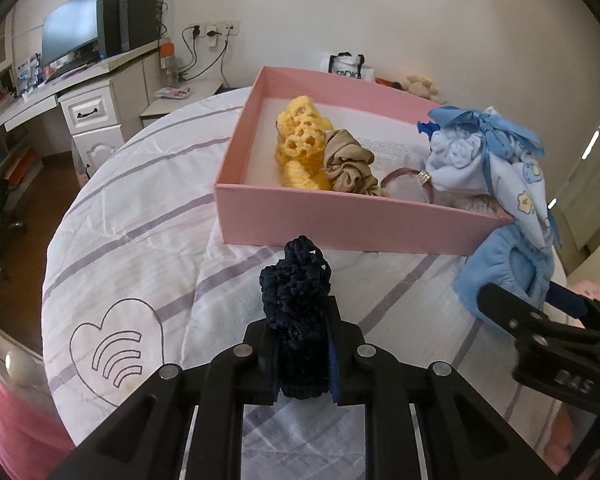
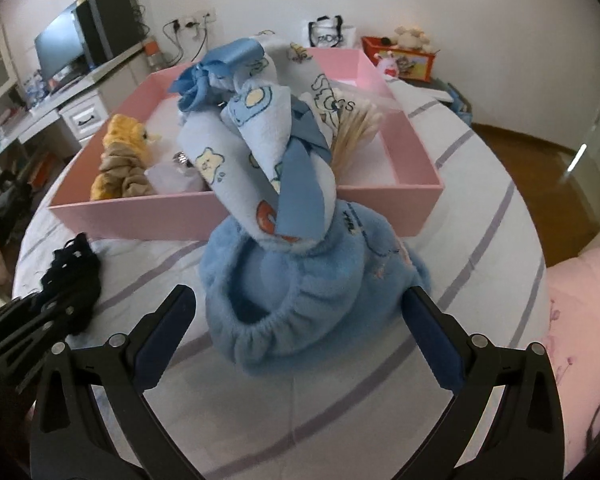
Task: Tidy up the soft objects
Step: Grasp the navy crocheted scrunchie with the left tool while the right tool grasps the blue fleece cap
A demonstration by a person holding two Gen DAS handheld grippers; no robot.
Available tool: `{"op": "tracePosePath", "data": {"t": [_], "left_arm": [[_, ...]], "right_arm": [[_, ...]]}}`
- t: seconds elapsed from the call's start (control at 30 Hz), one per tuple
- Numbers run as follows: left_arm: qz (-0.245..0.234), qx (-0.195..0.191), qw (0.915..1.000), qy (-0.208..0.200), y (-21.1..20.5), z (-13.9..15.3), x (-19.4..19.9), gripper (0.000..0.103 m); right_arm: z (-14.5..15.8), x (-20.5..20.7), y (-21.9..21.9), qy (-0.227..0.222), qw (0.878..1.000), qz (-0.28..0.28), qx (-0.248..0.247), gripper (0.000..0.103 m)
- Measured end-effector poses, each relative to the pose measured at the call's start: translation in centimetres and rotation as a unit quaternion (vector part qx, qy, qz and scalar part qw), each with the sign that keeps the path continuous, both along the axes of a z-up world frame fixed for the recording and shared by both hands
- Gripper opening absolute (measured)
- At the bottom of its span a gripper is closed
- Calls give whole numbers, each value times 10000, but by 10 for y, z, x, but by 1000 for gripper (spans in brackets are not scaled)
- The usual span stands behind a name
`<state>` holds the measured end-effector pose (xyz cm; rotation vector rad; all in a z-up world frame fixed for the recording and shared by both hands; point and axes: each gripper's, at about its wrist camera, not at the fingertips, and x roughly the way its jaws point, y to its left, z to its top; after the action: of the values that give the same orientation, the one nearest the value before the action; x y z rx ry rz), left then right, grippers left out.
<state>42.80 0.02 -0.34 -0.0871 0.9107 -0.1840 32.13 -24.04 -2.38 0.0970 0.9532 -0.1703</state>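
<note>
Navy crocheted scrunchie [image 1: 296,312] pinched upright between the pressed-in fingers of the left gripper [image 1: 303,354], held just short of the pink box [image 1: 340,216] ahead. Best lifted clear over the near wall, then released beside the yellow crochet piece [image 1: 302,140] and tan scrunchie [image 1: 346,164] without snagging the yarn. Right gripper [image 2: 300,336] spread wide, gripping nothing, fingers flanking a fluffy blue pouch [image 2: 300,300] on the striped bedcover [image 1: 140,208]; ribboned cloth bundle [image 2: 252,148] beyond, leaning over the box wall.
</note>
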Motion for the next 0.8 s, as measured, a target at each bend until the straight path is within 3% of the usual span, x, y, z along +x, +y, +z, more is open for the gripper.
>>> {"op": "tracePosePath", "data": {"t": [0.13, 0.27, 0.4, 0.43, 0.53, 0.67, 0.8], "left_arm": [[-29, -34, 10000, -8, -2, 1, 0, 15], [-28, -111, 9999, -40, 0, -1, 2, 15], [-35, -135, 9998, -107, 0, -3, 2, 15], [-27, -142, 9998, -122, 1, -3, 1, 15], [-15, -128, 9998, -148, 0, -4, 0, 15], [5, -72, 9998, -178, -4, -5, 0, 15], [45, -1, 9998, -182, -9, -5, 0, 15]], "right_arm": [[-7, 8, 6, -77, 9992, -204, -339, 86], [-14, 10, 10, -186, 9985, -282, -436, 78], [-13, 6, 6, -302, 9984, -346, -322, 56], [-11, 3, 2, -368, 9983, -376, -243, 45], [-9, -3, -13, -532, 9972, -529, 75, 27], [-9, -10, -28, -654, 9951, -627, 401, 19], [-6, -15, -25, -668, 9955, -610, 281, 17]]}}
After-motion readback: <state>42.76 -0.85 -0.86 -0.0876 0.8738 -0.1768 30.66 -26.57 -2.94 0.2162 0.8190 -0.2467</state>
